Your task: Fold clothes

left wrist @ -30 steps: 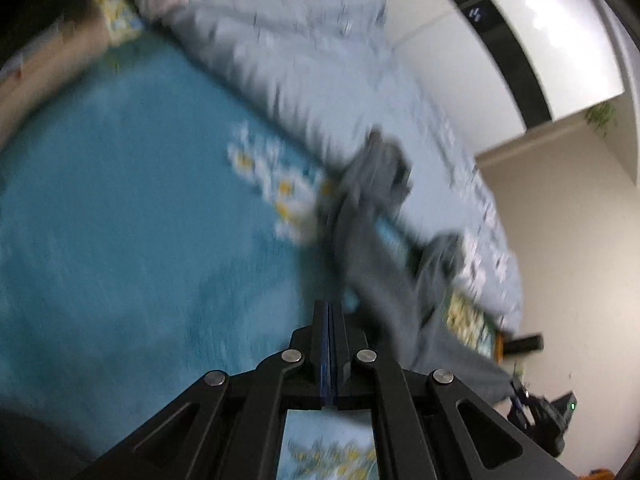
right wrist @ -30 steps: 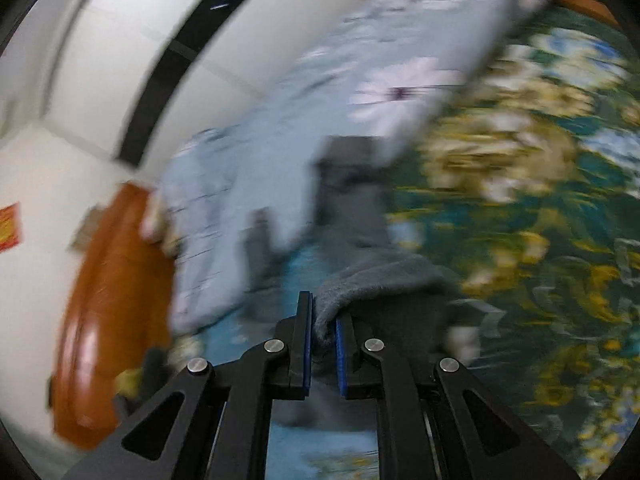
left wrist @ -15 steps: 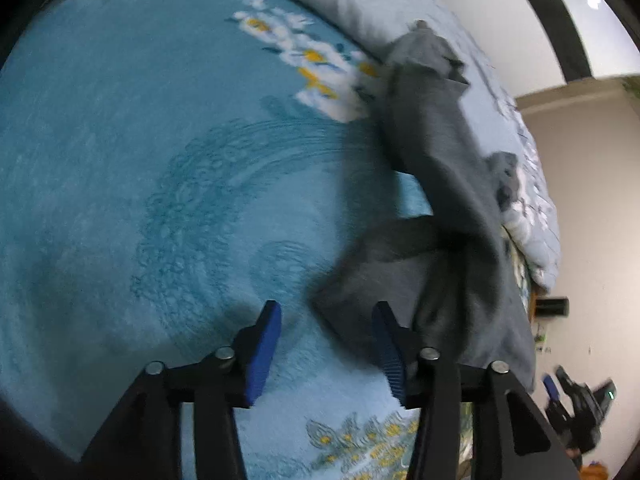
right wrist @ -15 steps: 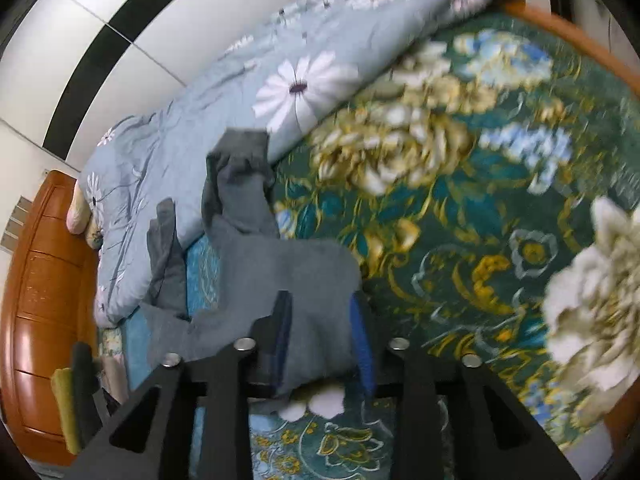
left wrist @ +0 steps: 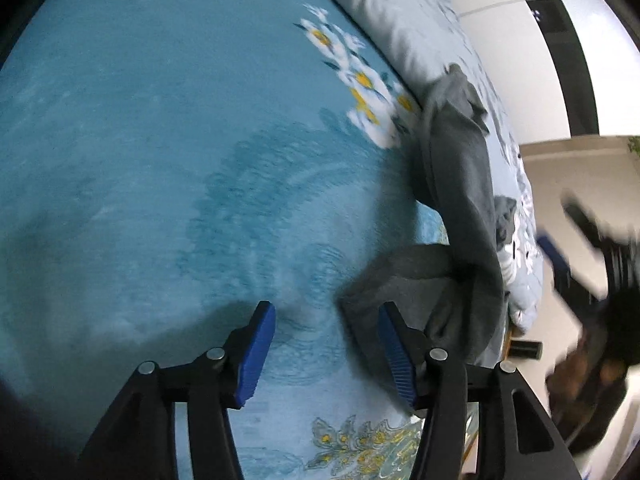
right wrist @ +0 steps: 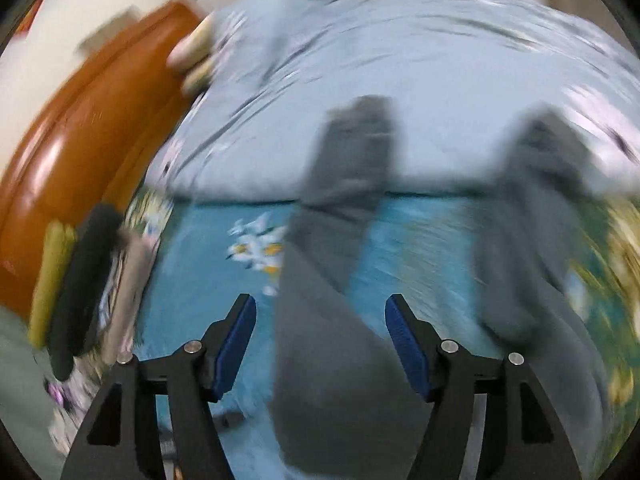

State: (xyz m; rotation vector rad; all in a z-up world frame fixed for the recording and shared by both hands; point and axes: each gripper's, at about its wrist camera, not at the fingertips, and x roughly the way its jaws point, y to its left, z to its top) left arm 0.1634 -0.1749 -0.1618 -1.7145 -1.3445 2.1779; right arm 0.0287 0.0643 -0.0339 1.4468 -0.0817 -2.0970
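A grey pair of trousers [left wrist: 460, 184] lies on the teal bedspread [left wrist: 160, 160], its legs running up onto the pale blue quilt [left wrist: 400, 12]. My left gripper [left wrist: 326, 344] is open and empty just above the bedspread, with the trousers' near corner by its right finger. My right gripper [right wrist: 320, 344] is open and empty above the trousers [right wrist: 320, 360]; two grey legs stretch away towards the quilt [right wrist: 400, 52]. The right wrist view is blurred by motion.
A brown wooden headboard [right wrist: 80, 140] stands at the left in the right wrist view, with a stack of folded clothes [right wrist: 80, 280] below it. A white wall with a black stripe [left wrist: 560, 40] lies beyond the bed. A blurred dark gripper [left wrist: 600, 280] shows at the right in the left wrist view.
Both grippers opened and let go of the trousers, which now lie on the bed. The right gripper has swung round fast and now faces the headboard side.
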